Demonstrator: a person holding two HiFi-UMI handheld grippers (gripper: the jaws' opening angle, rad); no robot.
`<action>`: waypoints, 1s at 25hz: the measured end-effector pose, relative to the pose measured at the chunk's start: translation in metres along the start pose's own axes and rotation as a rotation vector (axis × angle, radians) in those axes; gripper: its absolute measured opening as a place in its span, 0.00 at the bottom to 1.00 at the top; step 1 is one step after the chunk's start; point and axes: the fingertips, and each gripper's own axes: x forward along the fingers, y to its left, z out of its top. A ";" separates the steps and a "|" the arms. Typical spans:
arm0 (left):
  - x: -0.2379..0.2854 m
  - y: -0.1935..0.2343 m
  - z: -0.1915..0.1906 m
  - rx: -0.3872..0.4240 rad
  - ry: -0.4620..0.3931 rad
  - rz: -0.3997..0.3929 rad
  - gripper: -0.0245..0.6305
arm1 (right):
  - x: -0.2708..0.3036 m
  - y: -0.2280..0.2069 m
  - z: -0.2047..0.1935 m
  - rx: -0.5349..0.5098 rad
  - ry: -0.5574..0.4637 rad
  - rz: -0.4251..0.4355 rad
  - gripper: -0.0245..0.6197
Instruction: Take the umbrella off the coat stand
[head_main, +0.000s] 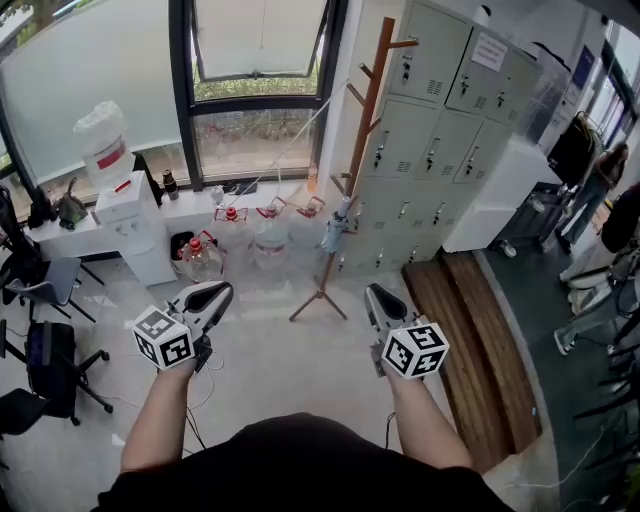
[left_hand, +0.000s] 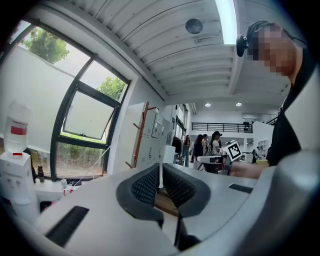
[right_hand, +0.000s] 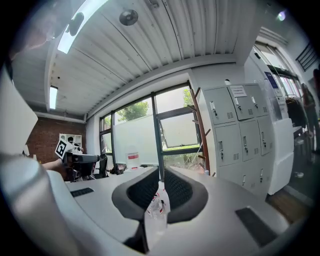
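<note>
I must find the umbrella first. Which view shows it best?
The head view: the umbrella hangs in full on the coat stand. Both gripper views show only the stand's upper part; the umbrella can't be made out.

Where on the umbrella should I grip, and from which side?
Probably the middle of the folded umbrella: it hangs upright, slim, low on the coat stand. Come from the front, jaws either side of it, with the right hand-held gripper, which looks nearer; then lift it clear of its peg.

A water dispenser (head_main: 112, 170) stands by the window (head_main: 258, 95). Large water jugs (head_main: 270, 240) line the floor beneath, and grey lockers (head_main: 440, 110) fill the right wall. Office chairs (head_main: 45, 278) sit left; people (head_main: 600, 180) stand far right.
</note>
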 end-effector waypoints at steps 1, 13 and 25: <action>0.000 0.001 0.000 0.001 0.002 -0.001 0.10 | 0.001 0.000 0.000 0.004 0.000 -0.003 0.11; -0.008 0.020 0.007 -0.078 -0.022 -0.073 0.10 | 0.019 0.015 0.004 0.004 -0.005 -0.024 0.11; -0.010 0.051 0.003 -0.127 -0.040 -0.051 0.10 | 0.051 0.014 -0.002 0.023 0.037 0.002 0.09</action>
